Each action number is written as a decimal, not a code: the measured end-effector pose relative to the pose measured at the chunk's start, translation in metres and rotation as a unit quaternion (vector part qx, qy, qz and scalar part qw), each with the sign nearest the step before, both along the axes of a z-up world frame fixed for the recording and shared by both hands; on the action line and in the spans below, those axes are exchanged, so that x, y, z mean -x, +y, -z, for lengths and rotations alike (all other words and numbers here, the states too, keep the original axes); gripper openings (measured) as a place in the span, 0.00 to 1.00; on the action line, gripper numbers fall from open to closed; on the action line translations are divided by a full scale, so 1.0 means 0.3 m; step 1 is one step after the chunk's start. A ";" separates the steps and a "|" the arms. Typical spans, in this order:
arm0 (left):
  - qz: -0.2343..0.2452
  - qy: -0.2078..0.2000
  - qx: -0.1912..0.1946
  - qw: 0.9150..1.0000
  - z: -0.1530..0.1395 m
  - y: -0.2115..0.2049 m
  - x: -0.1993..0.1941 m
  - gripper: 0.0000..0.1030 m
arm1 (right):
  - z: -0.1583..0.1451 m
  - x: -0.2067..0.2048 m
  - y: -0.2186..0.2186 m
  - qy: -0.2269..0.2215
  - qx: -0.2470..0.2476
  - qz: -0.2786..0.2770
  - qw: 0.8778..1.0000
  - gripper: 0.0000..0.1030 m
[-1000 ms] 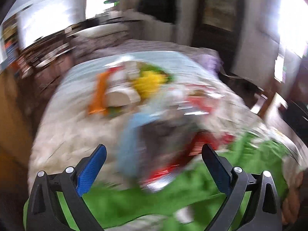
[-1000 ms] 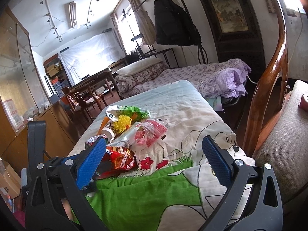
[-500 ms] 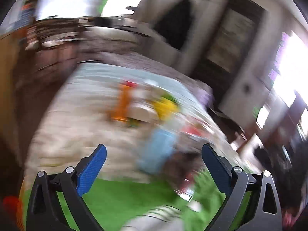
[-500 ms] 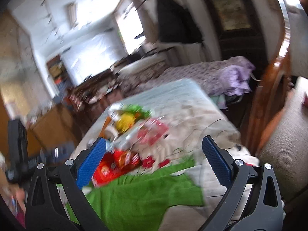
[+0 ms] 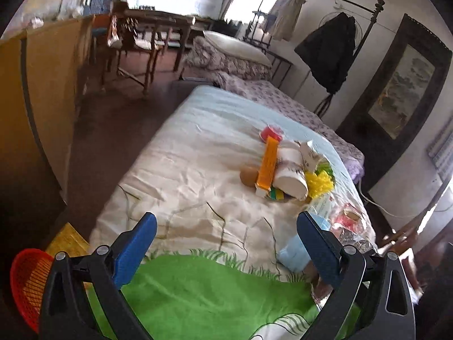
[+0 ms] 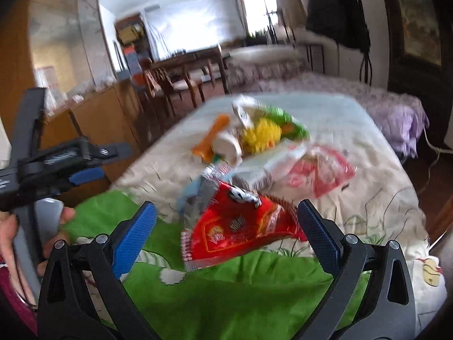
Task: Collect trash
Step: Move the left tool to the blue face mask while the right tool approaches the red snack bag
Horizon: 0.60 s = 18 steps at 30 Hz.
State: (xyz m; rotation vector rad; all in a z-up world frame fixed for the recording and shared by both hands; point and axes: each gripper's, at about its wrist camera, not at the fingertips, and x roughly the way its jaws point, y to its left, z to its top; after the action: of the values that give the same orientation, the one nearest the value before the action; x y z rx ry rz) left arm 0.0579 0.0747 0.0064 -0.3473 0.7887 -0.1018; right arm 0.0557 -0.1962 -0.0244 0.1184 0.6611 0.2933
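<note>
Trash lies in a heap on the bed: an orange box (image 5: 267, 164), a white paper cup (image 5: 291, 174), a yellow wrapper (image 5: 318, 182), a light blue pack (image 5: 293, 250) and a red snack bag (image 6: 240, 226). My left gripper (image 5: 226, 243) is open and empty, low over the near end of the bed, left of the heap. My right gripper (image 6: 225, 235) is open and empty, with the red snack bag between its jaws and not gripped. The left gripper also shows in the right wrist view (image 6: 85, 170), at the left.
A red mesh basket (image 5: 27, 277) stands on the floor at the bed's near left corner. A wooden cabinet (image 5: 48, 99) lines the left side. A second bed (image 5: 283, 99) with purple bedding stands behind. A chair and table stand at the back.
The left gripper swung left, away from the heap, bringing the red basket into view. The right gripper moved forward and down toward the red snack bag.
</note>
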 end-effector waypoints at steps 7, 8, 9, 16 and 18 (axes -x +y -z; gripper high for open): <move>0.083 0.028 -0.018 0.996 0.053 -0.112 -0.038 0.94 | 0.011 -0.006 -0.219 0.049 -0.093 0.103 0.989 0.23; 0.097 0.033 -0.027 0.994 0.063 -0.135 -0.045 0.94 | 0.009 -0.005 -0.232 0.052 -0.100 0.103 0.988 0.23; 0.115 0.039 -0.038 0.992 0.069 -0.167 -0.054 0.94 | 0.008 -0.002 -0.241 0.050 -0.104 0.103 0.988 0.23; 0.221 0.049 -0.115 0.967 0.118 -0.383 -0.089 0.94 | 0.022 0.001 -0.244 0.045 -0.110 0.108 0.987 0.32; 0.232 0.056 -0.131 0.962 0.139 -0.425 -0.105 0.94 | 0.025 -0.001 -0.263 0.050 -0.130 0.113 0.984 0.44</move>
State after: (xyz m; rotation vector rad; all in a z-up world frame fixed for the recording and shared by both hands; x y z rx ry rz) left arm 0.0893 -0.0527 -0.0353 0.0895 0.9728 -0.4170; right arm 0.0561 -0.2750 -0.0320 0.4569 0.7003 0.1536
